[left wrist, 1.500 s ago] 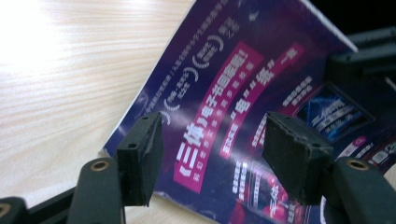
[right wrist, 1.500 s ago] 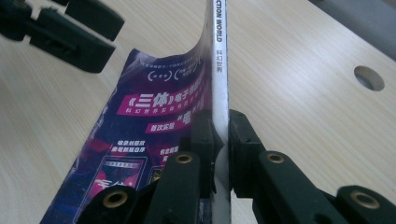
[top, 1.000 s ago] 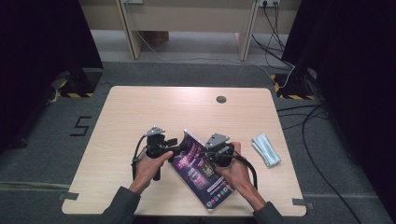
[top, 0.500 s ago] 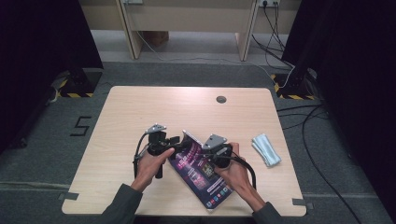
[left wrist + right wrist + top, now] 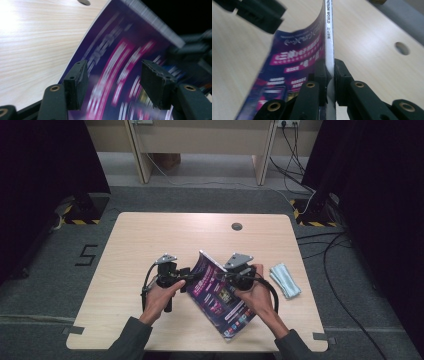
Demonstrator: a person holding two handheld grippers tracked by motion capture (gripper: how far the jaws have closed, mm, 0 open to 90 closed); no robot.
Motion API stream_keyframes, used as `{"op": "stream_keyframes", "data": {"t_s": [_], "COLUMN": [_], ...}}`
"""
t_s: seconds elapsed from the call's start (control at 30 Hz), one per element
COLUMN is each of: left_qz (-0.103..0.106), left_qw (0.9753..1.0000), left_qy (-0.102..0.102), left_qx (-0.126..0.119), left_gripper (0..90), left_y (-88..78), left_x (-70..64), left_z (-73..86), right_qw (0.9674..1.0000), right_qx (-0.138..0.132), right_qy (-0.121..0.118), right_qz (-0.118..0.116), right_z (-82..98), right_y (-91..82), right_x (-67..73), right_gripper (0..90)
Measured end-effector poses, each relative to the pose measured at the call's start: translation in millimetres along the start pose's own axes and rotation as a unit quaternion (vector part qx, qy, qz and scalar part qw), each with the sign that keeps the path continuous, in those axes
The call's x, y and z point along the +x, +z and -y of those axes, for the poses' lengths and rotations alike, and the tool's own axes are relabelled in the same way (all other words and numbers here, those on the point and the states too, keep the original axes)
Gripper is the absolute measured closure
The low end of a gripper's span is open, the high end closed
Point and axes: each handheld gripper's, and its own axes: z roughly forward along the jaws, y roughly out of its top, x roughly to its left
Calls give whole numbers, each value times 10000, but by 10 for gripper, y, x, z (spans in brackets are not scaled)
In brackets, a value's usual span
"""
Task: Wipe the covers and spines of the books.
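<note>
Now the magazine (image 5: 220, 292), clamped at its spine by the right claw (image 5: 330, 72), has been tilted up off the desk (image 5: 150, 240); the left claw (image 5: 115, 82), part-open, waits at its cover.

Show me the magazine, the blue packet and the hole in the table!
magazine (image 5: 218, 293), high view, purple cover
blue packet (image 5: 285, 280), high view, its middle
hole (image 5: 236, 226), high view, dark centre

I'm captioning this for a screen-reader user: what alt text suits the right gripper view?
The right gripper clamps the spine edge of a purple magazine, lifting it off a light wooden table. The cover curves away leftward.
</note>
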Motion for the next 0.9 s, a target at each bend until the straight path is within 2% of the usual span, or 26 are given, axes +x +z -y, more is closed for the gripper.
{"op": "stream_keyframes", "data": {"t_s": [0.03,0.07,0.1,0.13,0.17,0.2,0.27,0.3,0.37,0.43,0.5,0.53,0.57,0.6,0.63,0.67,0.7,0.73,0.77,0.8,0.83,0.87,0.9], "left_qz": [0,-52,-52,-83,-102,-125,-164,-202,-226,-291,-325,-354,-412,-421,-437,-437,-485,-485,-483,-489,-520,-520,-534], "left_qw": [10000,10000,10000,10000,9999,9999,9998,9997,9996,9992,9991,9989,9985,9984,9983,9983,9980,9980,9979,9979,9977,9977,9976], "left_qy": [0,-12,-12,-15,-16,-31,-42,-52,-64,-88,-111,-128,-137,-140,-158,-158,-177,-177,-191,-201,-230,-230,-244], "left_qx": [0,25,25,47,55,73,92,137,155,241,268,291,327,351,357,357,378,378,375,377,363,363,359], "left_gripper": [384,384,384,384,384,385,384,385,385,387,387,387,387,386,386,386,386,386,386,386,386,386,386], "left_y": [0,-16,-16,-29,-39,-49,-61,-67,-67,-71,-74,-76,-80,-82,-85,-85,-94,-94,-100,-108,-128,-128,-139], "left_x": [0,36,36,63,82,98,134,168,194,258,278,299,338,352,369,369,399,399,411,424,446,446,456], "left_z": [0,21,21,36,49,63,92,123,147,201,216,227,249,257,266,266,283,283,289,295,303,303,306], "right_qw": [10000,9999,9999,9995,9995,9988,9984,9961,9951,9914,9905,9894,9860,9856,9846,9846,9828,9828,9814,9819,9813,9813,9818], "right_qx": [0,-57,-57,-97,-97,-119,-101,-31,-1,97,125,134,170,207,220,220,337,337,389,411,408,408,423], "right_qy": [0,-33,-33,-81,-81,-131,-150,-355,-408,-541,-532,-605,-786,-729,-837,-837,-1033,-1033,-1198,-1244,-1392,-1392,-1406], "right_qz": [0,122,122,301,301,453,531,805,896,1190,1258,1313,1458,1510,1518,1518,1493,1493,1446,1368,1267,1267,1207], "right_z": [0,-58,-58,-125,-125,-201,-242,-330,-361,-465,-485,-503,-524,-520,-519,-519,-488,-488,-482,-468,-459,-459,-459], "right_y": [0,-86,-86,-166,-166,-220,-237,-251,-249,-225,-210,-191,-144,-118,-97,-97,-15,-15,21,62,90,90,100], "right_x": [0,-86,-86,-178,-178,-265,-302,-367,-387,-476,-497,-525,-541,-513,-499,-499,-365,-365,-312,-247,-108,-108,-42], "right_gripper": [835,835,835,835,835,835,835,835,835,835,835,835,835,835,835,835,835,835,834,834,835,835,834]}}
